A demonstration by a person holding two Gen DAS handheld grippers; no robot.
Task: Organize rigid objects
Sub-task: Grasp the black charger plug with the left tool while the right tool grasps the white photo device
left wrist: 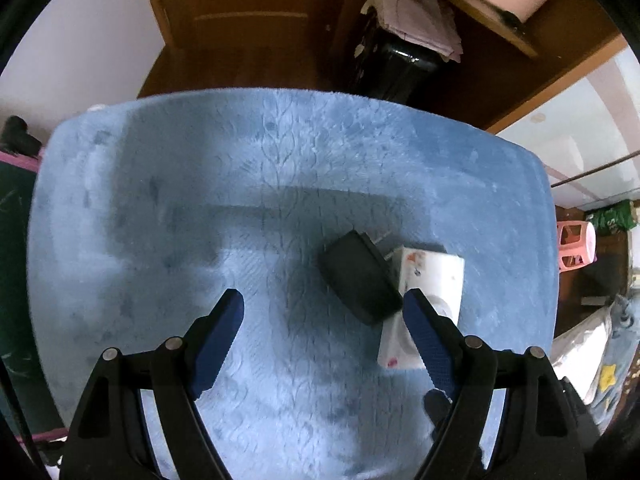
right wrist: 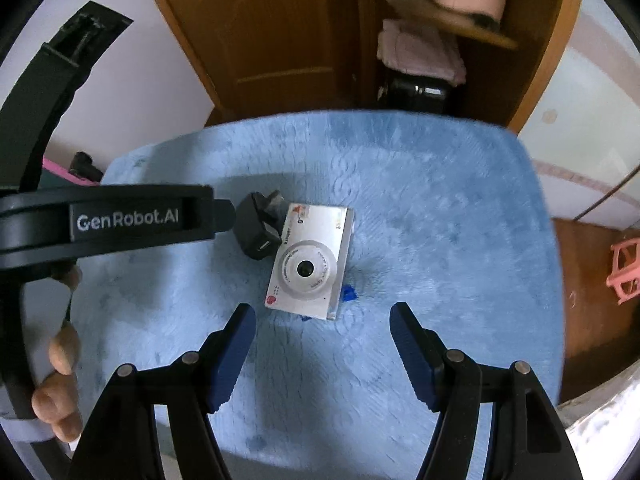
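Fingers, left wrist view: left gripper [left wrist: 322, 304] stands with its blue pads [left wrist: 224, 332] wide apart and nothing between them, pointing down at the blue plush mat [left wrist: 160, 200].
Charger, left wrist view: black plug adapter [left wrist: 360, 280] lies just ahead of the right pad, leaning on the white compact camera [left wrist: 436, 280].
Room, left wrist view: open mat to the left and far side; mat edge near on the right.
Fingers, right wrist view: right gripper [right wrist: 322, 322] is spread and empty, its jaws not touching anything.
Camera, right wrist view: white camera lies flat, lens up, just beyond the fingertips, adapter touching its far left corner; probably grouped for tidying.
Room, right wrist view: left gripper body and the person's hand [right wrist: 60, 360] crowd the left; right side is free.
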